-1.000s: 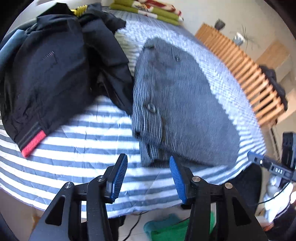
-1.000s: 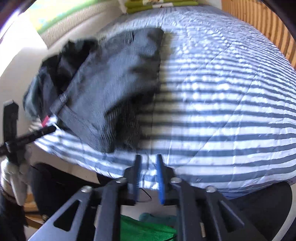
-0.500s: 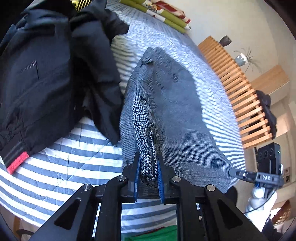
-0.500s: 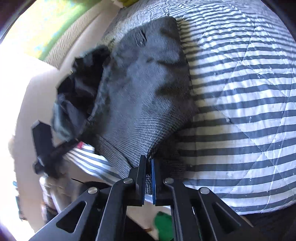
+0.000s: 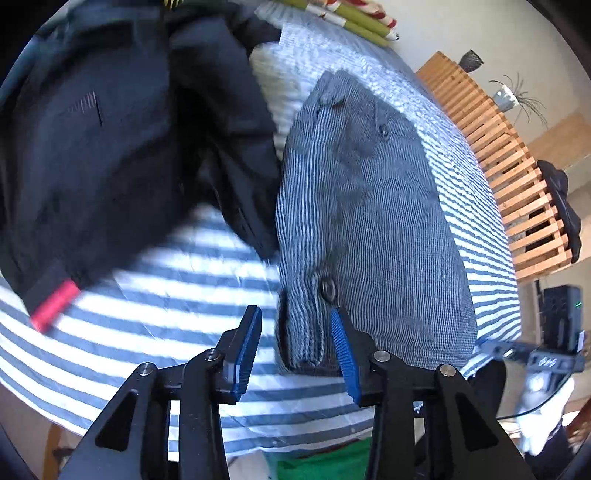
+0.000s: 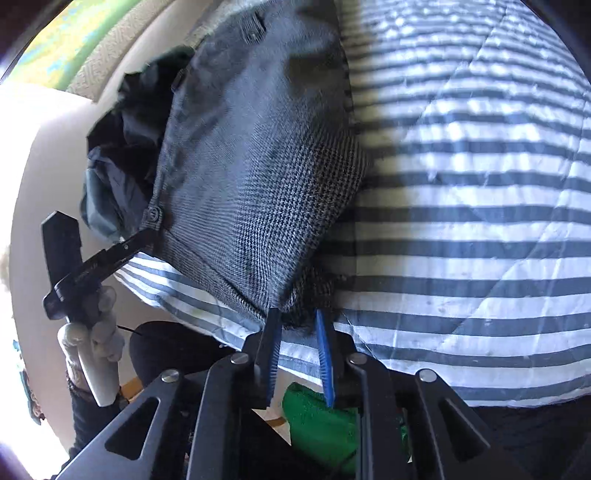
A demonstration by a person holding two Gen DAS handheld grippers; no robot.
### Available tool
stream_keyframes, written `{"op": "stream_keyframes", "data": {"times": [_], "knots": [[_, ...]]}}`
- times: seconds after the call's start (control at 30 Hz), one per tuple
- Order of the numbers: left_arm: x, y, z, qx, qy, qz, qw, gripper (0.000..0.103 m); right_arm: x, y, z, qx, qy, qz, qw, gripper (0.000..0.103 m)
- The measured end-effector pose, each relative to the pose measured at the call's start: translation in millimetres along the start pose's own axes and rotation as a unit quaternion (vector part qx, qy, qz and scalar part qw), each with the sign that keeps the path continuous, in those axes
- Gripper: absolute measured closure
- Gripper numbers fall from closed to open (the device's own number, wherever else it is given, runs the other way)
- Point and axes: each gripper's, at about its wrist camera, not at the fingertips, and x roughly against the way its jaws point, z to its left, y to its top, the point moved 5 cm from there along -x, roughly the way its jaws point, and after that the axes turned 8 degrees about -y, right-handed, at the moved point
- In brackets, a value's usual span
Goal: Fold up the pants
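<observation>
1. Grey check pants [image 5: 373, 221], folded into a compact bundle, lie on the striped quilt [image 5: 155, 295] at its near edge; button [image 5: 327, 287] faces up close to the near corner of the bundle.
2. Left gripper [image 5: 295, 350]: jaws apart, blue pads either side of the bundle's near corner, right pad just beside the cloth; nothing clamped.
3. Right gripper [image 6: 297, 354]: jaws partly apart, tips at the bundle's near corner by the quilt edge; cloth sits just ahead of the gap, not pinched as far as I can tell.
4. Dark garments [image 5: 122, 140] w/ a red tab [image 5: 55, 304] piled on the quilt's left side, touching the pants' left edge.
5. Wooden slat frame [image 5: 517, 177] runs along the quilt's right edge; folded green-striped bedding [image 5: 343, 18] at the far edge.
6. Green cloth [image 6: 317, 424] on the floor below the near edge.
7. Right-wrist view: person's hand [image 6: 96, 332] grips the left tool's handle, off the quilt's left corner.
</observation>
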Motion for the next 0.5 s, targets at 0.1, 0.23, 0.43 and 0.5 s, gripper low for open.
{"op": "stream_keyframes", "data": {"times": [0.1, 0.23, 0.43, 0.5], "knots": [[12, 29, -22, -0.030, -0.011, -0.023, 0.9992, 0.060, 41, 23, 6, 0.034, -0.024, -0.084, 0.996, 0.084], [-7, 65, -65, -0.081, -0.023, -0.030, 0.9960, 0.060, 41, 60, 27, 0.066, -0.026, -0.139, 0.988, 0.084], [-72, 97, -61, -0.102, 0.053, -0.003, 0.9934, 0.061, -40, 98, 37, 0.096, -0.057, -0.094, 0.989, 0.084], [-110, 98, -45, -0.073, 0.059, 0.034, 0.9951, 0.063, -71, 100, 27, 0.092, -0.081, -0.057, 0.991, 0.084]]}}
